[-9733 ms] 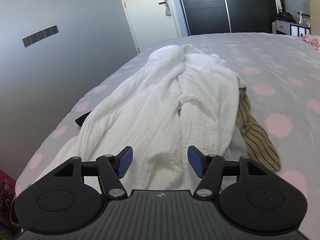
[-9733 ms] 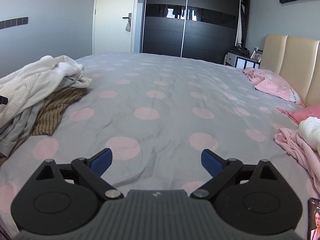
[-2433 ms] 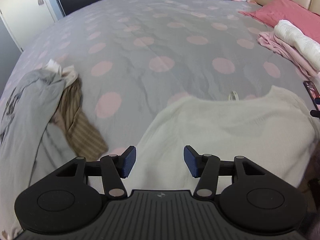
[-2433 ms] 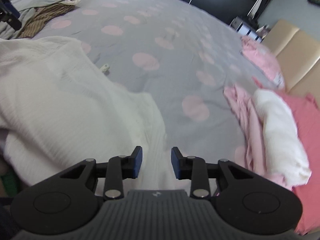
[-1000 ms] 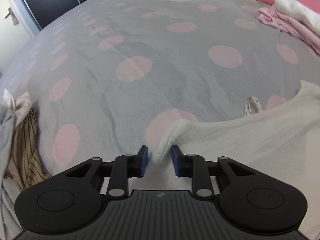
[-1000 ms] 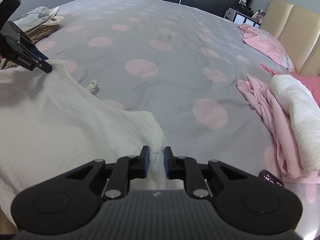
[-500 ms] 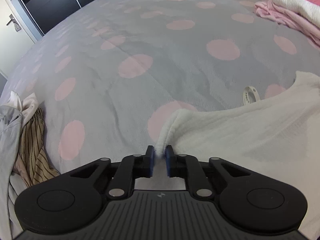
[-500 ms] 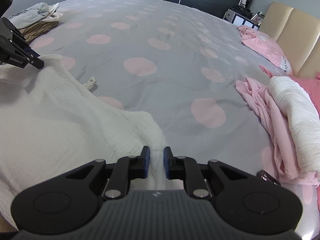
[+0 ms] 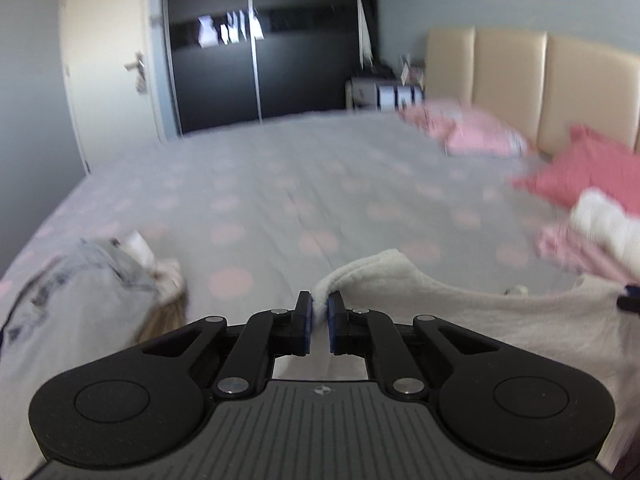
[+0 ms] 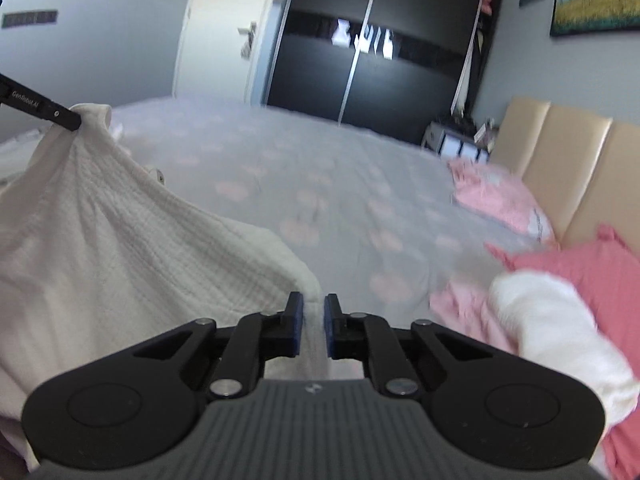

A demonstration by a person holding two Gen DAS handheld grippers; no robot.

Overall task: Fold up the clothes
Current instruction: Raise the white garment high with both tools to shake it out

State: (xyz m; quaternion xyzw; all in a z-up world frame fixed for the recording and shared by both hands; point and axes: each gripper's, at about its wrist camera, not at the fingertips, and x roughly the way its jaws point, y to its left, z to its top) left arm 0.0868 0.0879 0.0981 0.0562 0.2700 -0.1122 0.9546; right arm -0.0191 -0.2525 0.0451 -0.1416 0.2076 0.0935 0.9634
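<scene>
Both corners of the white knit top (image 10: 120,248) are now off the bed (image 9: 320,184) — half a second ago it lay flat on the polka-dot cover. Left gripper (image 9: 319,322) is clamped on one corner, right gripper (image 10: 312,330) is closing with the other corner pinched between its pads. The fabric hangs stretched between them, so I judge this as the lift to spread it before the first fold. Left view is motion-blurred; the grey garment pile (image 9: 80,280) is smeared. The top's lower edge is cut off below both frames — can't tell whether it clears the bed.
</scene>
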